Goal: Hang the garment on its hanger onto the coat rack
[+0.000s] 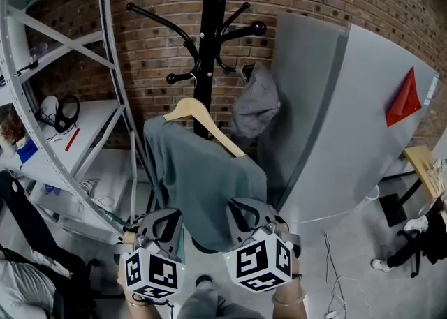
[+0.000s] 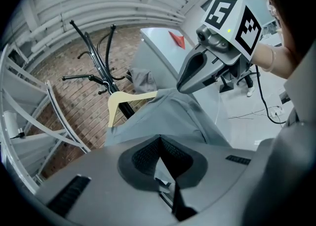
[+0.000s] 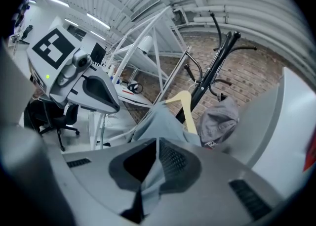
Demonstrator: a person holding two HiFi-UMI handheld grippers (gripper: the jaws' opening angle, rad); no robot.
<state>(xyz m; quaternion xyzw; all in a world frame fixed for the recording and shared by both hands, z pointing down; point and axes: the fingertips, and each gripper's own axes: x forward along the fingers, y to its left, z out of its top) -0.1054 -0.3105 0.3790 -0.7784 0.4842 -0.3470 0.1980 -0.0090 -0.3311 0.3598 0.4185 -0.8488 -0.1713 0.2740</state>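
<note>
A grey-green garment (image 1: 202,178) hangs on a wooden hanger (image 1: 187,109). The hanger's hook sits at a lower arm of the black coat rack (image 1: 208,24) and looks hooked over it. My left gripper (image 1: 162,230) is shut on the garment's lower left edge. My right gripper (image 1: 250,218) is shut on its lower right edge. In the right gripper view, cloth (image 3: 160,123) runs from between the closed jaws (image 3: 158,146) up to the hanger (image 3: 183,104). The left gripper view shows the garment (image 2: 163,113) stretching from its closed jaws (image 2: 159,143) towards the hanger (image 2: 121,100).
A grey cap (image 1: 255,105) hangs on the rack's right side. White metal shelving (image 1: 70,66) stands to the left, and a tall grey panel (image 1: 335,115) to the right. A brick wall is behind. Cables (image 1: 335,269) lie on the floor.
</note>
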